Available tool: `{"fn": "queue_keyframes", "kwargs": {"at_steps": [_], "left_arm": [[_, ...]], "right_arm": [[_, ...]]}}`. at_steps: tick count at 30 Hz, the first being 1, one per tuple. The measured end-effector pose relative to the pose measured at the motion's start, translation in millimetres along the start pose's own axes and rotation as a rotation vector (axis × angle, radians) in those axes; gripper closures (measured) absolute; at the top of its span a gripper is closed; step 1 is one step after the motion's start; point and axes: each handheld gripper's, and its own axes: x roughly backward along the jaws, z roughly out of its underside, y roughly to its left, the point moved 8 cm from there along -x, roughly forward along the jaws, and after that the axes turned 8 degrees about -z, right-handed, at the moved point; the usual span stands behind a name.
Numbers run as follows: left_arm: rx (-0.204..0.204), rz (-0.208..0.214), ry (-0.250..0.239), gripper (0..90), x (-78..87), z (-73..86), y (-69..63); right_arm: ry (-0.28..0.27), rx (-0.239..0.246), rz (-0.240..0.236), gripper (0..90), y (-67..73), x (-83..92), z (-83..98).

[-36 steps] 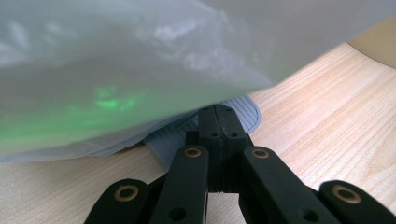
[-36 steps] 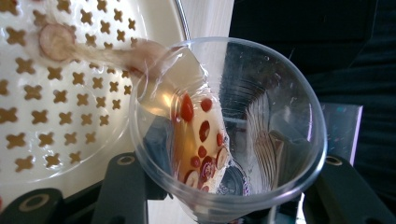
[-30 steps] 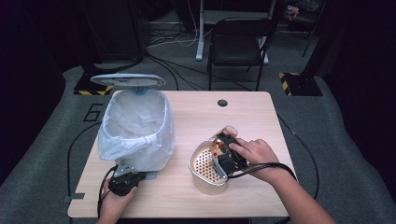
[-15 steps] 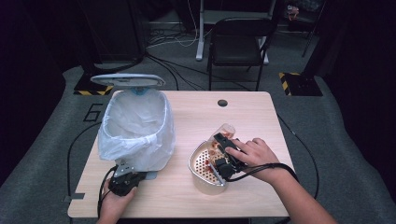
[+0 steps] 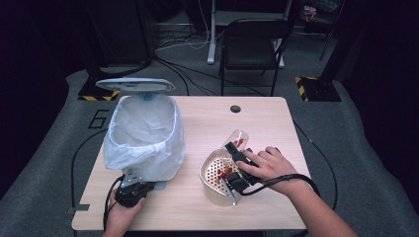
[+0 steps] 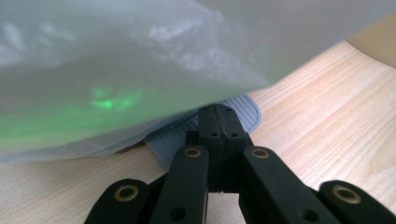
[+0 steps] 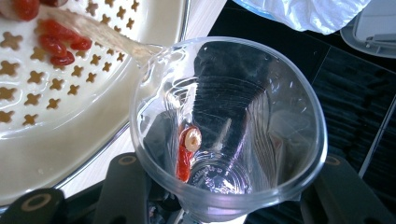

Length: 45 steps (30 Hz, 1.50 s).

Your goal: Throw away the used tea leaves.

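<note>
A large digit "6" (image 5: 99, 119) is marked on the grey floor mat (image 5: 59, 148), just left of the table (image 5: 276, 123) in the high view. The clear plastic cup's (image 7: 280, 116) bottom shows raised moulded lettering in the right gripper view, too small and blurred to read. No other writing, label or brand can be read.

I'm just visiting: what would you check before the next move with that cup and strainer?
1. Clear cup clamped in the right gripper: ok.
2. Cup tipped over the strainer: ok.
3. Liquid landing in the strainer: ok.
4. Cup emptied: not ok, a red piece sticks inside.
5. Left gripper shut beside the lined bin: ok.
6. Whether that gripper pins the grey pedal: cannot tell.
</note>
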Motion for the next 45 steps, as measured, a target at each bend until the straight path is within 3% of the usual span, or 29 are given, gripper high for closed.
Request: {"fn": "queue_keyframes", "kwargs": {"at_steps": [1, 6, 10, 28, 35, 42, 43, 45], "left_arm": [[-0.001, 0.0, 0.0, 90.0, 0.0, 0.0, 0.0], [0.0, 0.0, 0.001, 90.0, 0.0, 0.0, 0.0], [-0.001, 0.0, 0.001, 90.0, 0.0, 0.0, 0.0], [0.001, 0.0, 0.001, 90.0, 0.1, 0.0, 0.0], [0.0, 0.0, 0.0, 90.0, 0.0, 0.0, 0.0], [0.001, 0.0, 0.001, 90.0, 0.1, 0.0, 0.0], [0.001, 0.0, 0.001, 90.0, 0.1, 0.0, 0.0], [0.002, 0.0, 0.001, 90.0, 0.1, 0.0, 0.0]], "right_arm": [[0.0, 0.019, -0.018, 50.7, 1.6, -1.2, -0.4], [0.029, 0.098, -0.022, 50.8, 3.6, -0.9, -2.8], [0.03, 0.113, -0.016, 50.9, 5.4, -1.9, -5.9], [0.027, 0.118, -0.021, 50.9, 3.8, 1.4, -10.4], [0.002, 0.128, -0.004, 50.9, 4.7, 1.5, -20.4], [0.018, 0.135, 0.004, 51.0, 7.0, 0.3, -19.9], [0.019, 0.102, 0.021, 50.9, 9.1, -0.9, -20.2], [0.018, 0.101, 0.014, 50.9, 9.9, -1.4, -19.9]]}}
